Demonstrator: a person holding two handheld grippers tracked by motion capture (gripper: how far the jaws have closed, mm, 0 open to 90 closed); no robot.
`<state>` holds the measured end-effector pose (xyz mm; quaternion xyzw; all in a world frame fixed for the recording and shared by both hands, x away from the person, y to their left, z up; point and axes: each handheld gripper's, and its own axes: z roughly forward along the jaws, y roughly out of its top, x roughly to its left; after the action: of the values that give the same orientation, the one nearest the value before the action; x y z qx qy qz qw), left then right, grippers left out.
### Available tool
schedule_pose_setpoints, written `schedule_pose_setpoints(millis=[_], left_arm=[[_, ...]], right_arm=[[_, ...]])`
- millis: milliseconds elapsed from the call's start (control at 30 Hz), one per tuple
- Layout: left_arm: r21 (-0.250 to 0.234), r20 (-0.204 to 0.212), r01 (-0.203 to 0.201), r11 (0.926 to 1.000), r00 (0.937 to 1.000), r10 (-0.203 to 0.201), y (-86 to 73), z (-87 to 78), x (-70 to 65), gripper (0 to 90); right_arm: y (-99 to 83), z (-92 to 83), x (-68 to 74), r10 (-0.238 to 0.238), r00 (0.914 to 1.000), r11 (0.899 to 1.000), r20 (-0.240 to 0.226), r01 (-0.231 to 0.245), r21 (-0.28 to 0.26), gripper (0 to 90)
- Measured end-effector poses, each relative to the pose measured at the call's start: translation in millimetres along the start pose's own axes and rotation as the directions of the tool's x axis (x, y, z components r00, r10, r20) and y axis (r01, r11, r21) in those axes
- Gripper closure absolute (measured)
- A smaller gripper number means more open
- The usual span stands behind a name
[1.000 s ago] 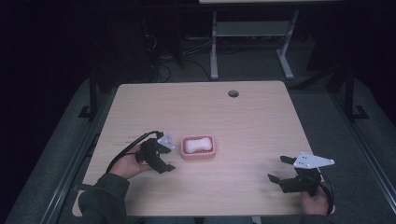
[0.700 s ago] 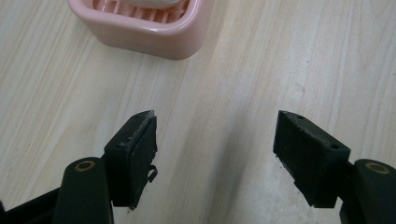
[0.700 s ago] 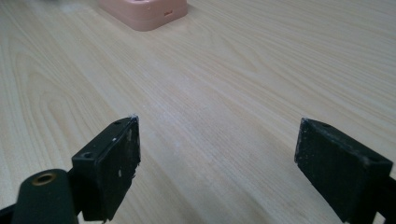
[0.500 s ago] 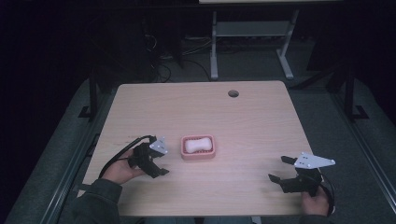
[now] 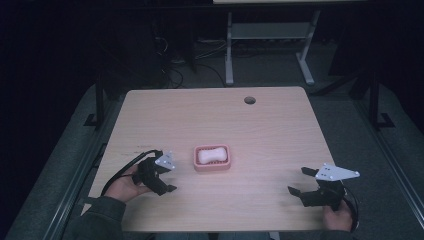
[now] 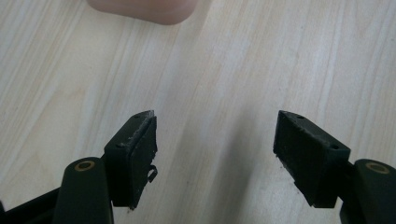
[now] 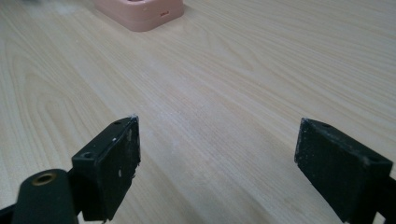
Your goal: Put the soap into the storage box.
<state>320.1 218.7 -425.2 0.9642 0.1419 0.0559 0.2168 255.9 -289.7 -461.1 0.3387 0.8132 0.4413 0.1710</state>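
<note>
1. Since a second ago, the left claw (image 5: 167, 176) has drawn back from the pink soap dish (image 5: 212, 158) toward the person's near-left edge of the bench (image 5: 210, 112); the right claw (image 5: 303, 181) has kept its place.
2. Left claw: released, jaws apart with bare bench between the pads (image 6: 140, 154), grasping nothing.
3. Right claw: likewise released and empty, wide open above the wood.
4. The dish sits near the bench's middle, a pale soap bar (image 5: 211, 155) lying inside it, long axis running from nine to three o'clock in the high view.
5. From the left claw the dish lies at about two o'clock, near but apart; from the right claw it lies at about ten o'clock, well apart. The left hand (image 5: 125, 185) is the nearer.
6. Nothing stands between either claw and the dish; a cable hole (image 5: 249, 100) lies far off at twelve o'clock.
</note>
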Motion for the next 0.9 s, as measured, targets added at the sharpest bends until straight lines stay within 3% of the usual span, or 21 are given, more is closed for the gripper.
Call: schedule_pose_setpoints(millis=[700, 900], left_arm=[[0.004, -0.012, 0.003, 1.0000, 0.9999, -0.003, -22.0, -2.6, -8.1, 29.3], [-0.024, -0.022, 0.034, 0.9991, 0.9991, -0.035, -31.9, -2.7, -11.2, 29.4]], right_arm=[[-0.8, 0.8, -0.1, 0.008, 0.9999, 1.000, 0.006, -0.008, 0.007, 13.5], [-0.6, 1.1, 0.2, 0.007, 1.0000, 1.000, 0.002, -0.007, 0.007, 13.5]])
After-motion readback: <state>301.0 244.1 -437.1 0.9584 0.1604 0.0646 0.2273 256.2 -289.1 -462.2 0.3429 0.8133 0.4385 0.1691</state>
